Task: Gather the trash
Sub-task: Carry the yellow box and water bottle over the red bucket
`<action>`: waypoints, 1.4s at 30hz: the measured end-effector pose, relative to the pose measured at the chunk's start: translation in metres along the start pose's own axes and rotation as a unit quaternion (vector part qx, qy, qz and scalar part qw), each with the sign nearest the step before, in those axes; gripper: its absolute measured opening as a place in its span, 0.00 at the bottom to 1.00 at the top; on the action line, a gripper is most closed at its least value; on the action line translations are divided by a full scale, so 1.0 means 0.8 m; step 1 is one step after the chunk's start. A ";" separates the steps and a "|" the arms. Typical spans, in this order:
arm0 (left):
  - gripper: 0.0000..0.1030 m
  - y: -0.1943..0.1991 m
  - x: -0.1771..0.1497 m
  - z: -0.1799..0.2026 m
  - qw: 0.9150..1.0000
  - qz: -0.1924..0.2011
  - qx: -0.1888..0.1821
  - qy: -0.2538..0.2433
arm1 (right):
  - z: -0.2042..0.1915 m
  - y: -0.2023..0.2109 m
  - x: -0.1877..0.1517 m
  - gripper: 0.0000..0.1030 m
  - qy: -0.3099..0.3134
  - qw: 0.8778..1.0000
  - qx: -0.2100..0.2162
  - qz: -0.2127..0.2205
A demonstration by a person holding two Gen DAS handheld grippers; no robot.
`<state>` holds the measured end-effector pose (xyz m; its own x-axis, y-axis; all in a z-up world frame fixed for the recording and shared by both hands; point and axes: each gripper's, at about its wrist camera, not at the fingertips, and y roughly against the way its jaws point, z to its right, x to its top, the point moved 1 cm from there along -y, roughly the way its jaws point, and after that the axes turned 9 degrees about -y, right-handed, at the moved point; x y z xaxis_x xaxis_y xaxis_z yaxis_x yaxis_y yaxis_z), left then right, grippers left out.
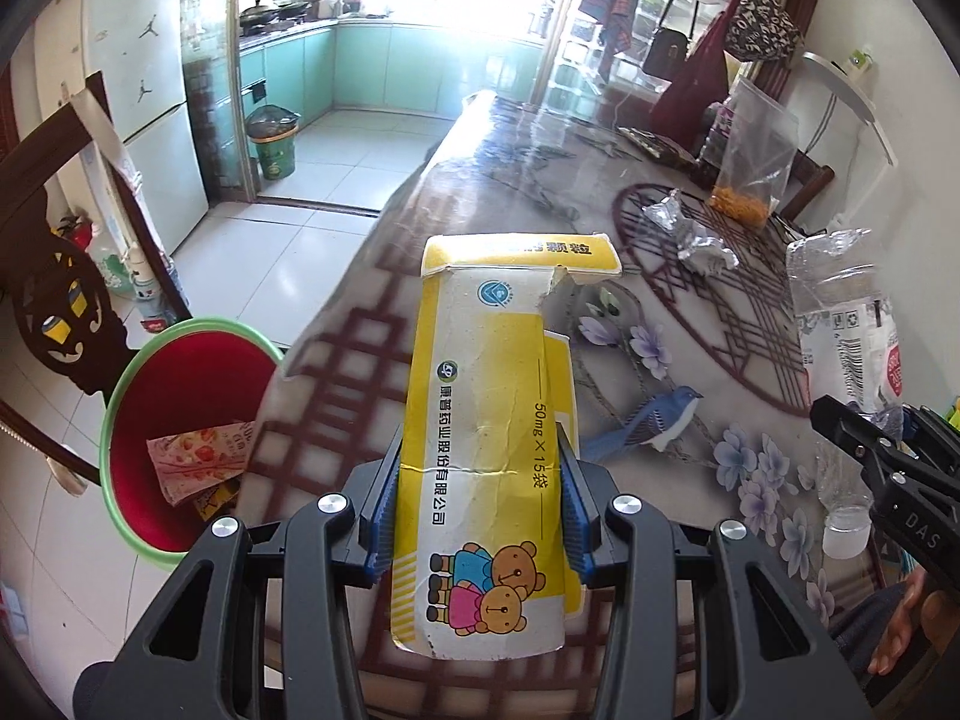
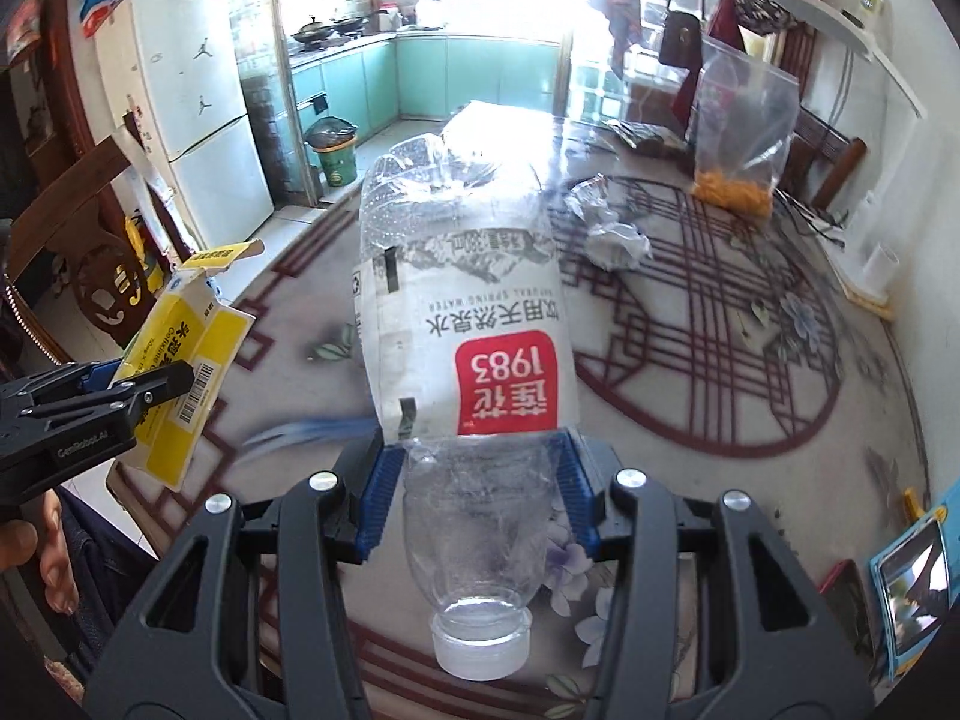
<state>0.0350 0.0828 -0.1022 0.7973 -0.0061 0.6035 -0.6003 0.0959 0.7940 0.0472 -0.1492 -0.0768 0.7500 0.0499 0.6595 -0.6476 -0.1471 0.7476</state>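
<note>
**Carton and bottle held aloft over patterned counter**

Clamped between the blue pads of the left tongs [image 1: 480, 504]: a flattened yellow-and-white cardboard medicine carton [image 1: 489, 420] with cartoon bears, raised above the counter [image 1: 690, 324] edge. Gripped in the right tongs [image 2: 477, 486], closed on its shoulder: a crumpled clear plastic water bottle [image 2: 462, 312] with red label, white cap toward the camera, also lifted off the floral, lattice-printed surface. Below left, on the tiled floor: a red bin with green rim [image 1: 180, 420], pink wrappers inside. Farther back on the counter: crumpled silver foil [image 1: 690, 234], near a clear plastic bag of orange snacks [image 1: 750, 168].
</note>
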 end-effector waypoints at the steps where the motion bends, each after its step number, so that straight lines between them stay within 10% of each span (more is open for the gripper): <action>1: 0.40 0.001 -0.001 -0.005 1.000 0.000 0.003 0.003 | -0.004 0.000 0.001 0.45 0.003 1.000 0.003 0.000; 26: 0.40 -0.005 -0.056 -0.246 0.974 -0.021 0.152 0.170 | -0.202 -0.067 0.016 0.45 0.096 0.984 0.128 -0.075; 42: 0.40 -0.056 -0.068 -0.289 0.964 -0.025 0.112 0.241 | -0.316 -0.122 0.018 0.45 0.131 0.967 0.167 -0.137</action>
<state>0.0333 0.3092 -0.1874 0.7303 0.4623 0.5029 -0.5153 -0.1103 0.8499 0.0872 0.1159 -0.1207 0.7989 0.3755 0.4700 -0.3164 -0.4022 0.8591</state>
